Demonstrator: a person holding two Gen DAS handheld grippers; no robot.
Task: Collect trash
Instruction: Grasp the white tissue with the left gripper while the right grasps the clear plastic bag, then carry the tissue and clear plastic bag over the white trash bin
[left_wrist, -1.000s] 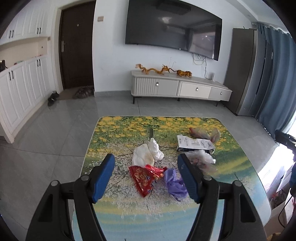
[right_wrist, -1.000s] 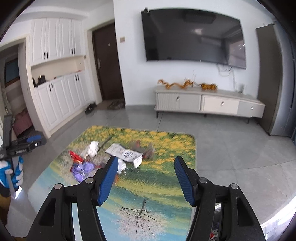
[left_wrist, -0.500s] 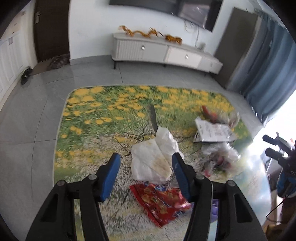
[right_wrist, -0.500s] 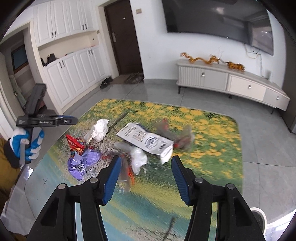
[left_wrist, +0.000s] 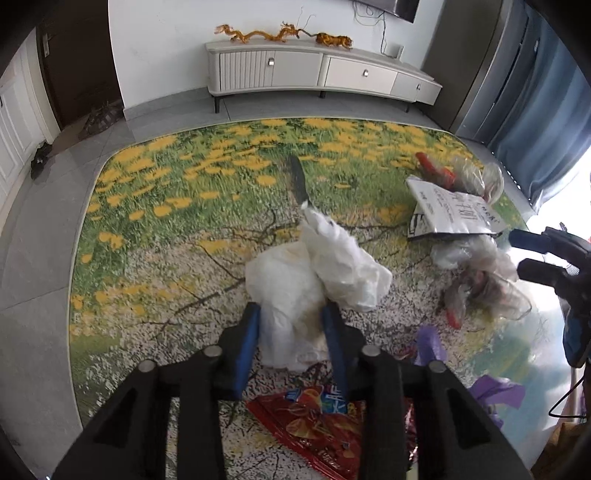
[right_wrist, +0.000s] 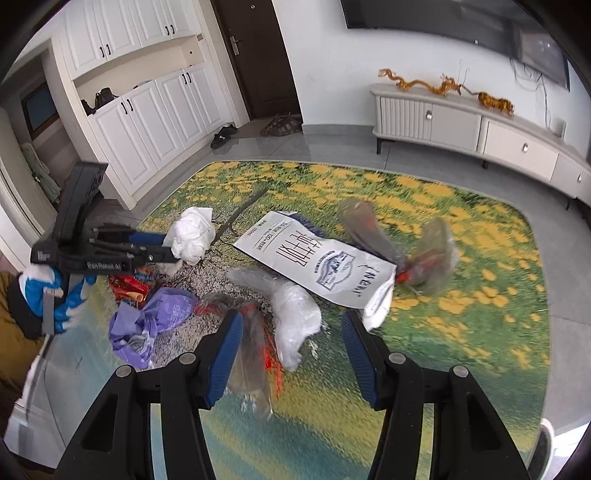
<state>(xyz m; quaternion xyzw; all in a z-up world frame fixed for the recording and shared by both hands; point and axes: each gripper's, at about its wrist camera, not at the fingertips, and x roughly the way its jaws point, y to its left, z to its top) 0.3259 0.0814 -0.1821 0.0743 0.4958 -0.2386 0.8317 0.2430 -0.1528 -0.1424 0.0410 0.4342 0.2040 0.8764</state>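
On my left gripper (left_wrist: 291, 325) the jaws have just been closing and now pinch the white crumpled bag (left_wrist: 314, 273), mid-worktop (left_wrist: 147, 206), where a second ago they stood wide above it. Its body reads something like "Fast Robot AI" in the right view. Before it, near the worktop's front edge, lies the red snack wrapper (left_wrist: 314, 417), its print unreadable. Rightward sits the white printed packet (right_wrist: 317, 269), Chinese characters and "MENT" showing. My right gripper (right_wrist: 291, 332), lower than before, has its jaws spread yet just narrowing, astride the clear plastic wrap (right_wrist: 291, 317).
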